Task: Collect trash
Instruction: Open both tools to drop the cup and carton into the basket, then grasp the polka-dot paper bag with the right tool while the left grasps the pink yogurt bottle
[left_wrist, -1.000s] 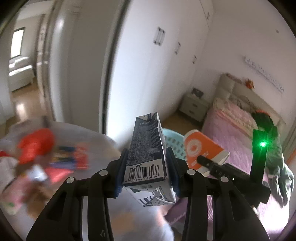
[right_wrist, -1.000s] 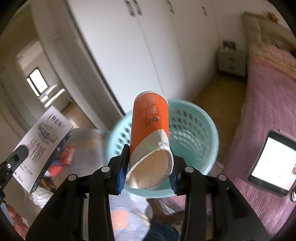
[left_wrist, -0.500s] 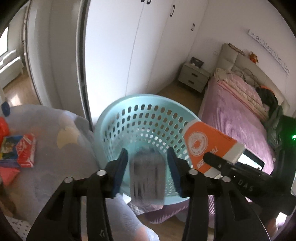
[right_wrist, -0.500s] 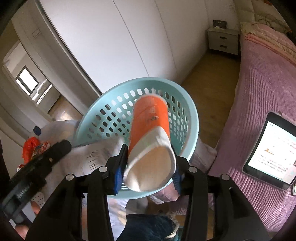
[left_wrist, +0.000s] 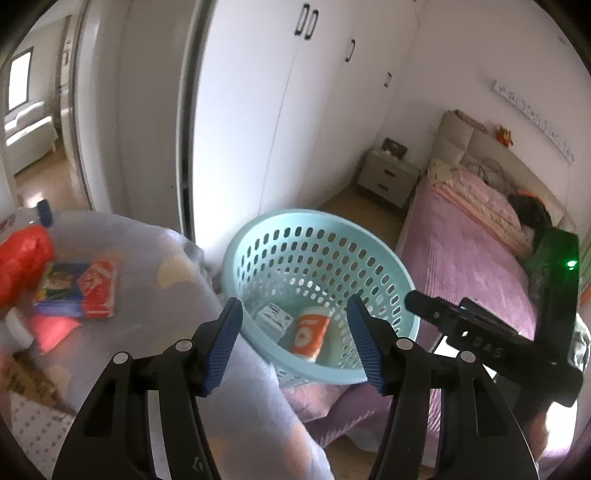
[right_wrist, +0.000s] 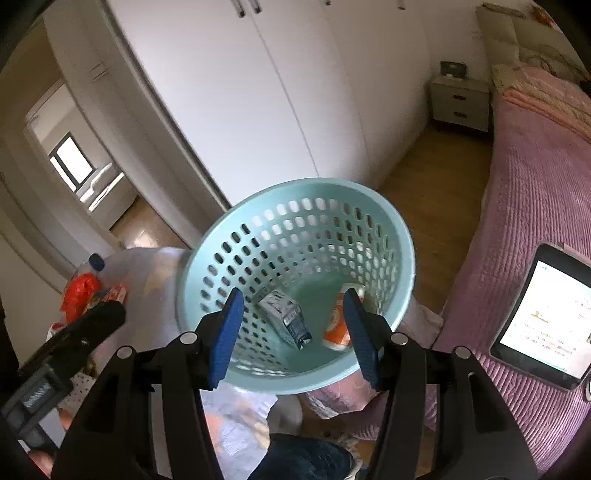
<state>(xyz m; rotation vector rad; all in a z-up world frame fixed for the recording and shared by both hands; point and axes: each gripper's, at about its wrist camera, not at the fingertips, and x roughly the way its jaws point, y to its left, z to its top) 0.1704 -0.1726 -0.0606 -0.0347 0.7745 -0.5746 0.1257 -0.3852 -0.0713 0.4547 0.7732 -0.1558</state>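
A light blue perforated basket (left_wrist: 388, 266) (right_wrist: 402, 236) stands beside the bed. On its floor lie a dark milk carton (left_wrist: 272, 318) (right_wrist: 286, 319) and an orange-and-white paper cup (left_wrist: 309, 332) (right_wrist: 336, 334). My left gripper (left_wrist: 295, 345) hovers above the basket's near rim, its jaws opening, with nothing between them. My right gripper (right_wrist: 293, 334) hangs over the basket too, jaws opening and empty. In the left wrist view the right gripper (left_wrist: 480, 328) reaches in from the right.
A cloth-covered table (left_wrist: 155, 295) at the left carries a red bag (left_wrist: 22, 254), red and blue packets (left_wrist: 98, 288) and a bottle (right_wrist: 94, 264). A tablet (right_wrist: 543, 317) lies on the pink bed (left_wrist: 469, 266). White wardrobe doors stand behind the basket.
Both grippers came over the basket and opened. The carton left my left gripper and the cup left my right gripper; both now lie inside the basket.
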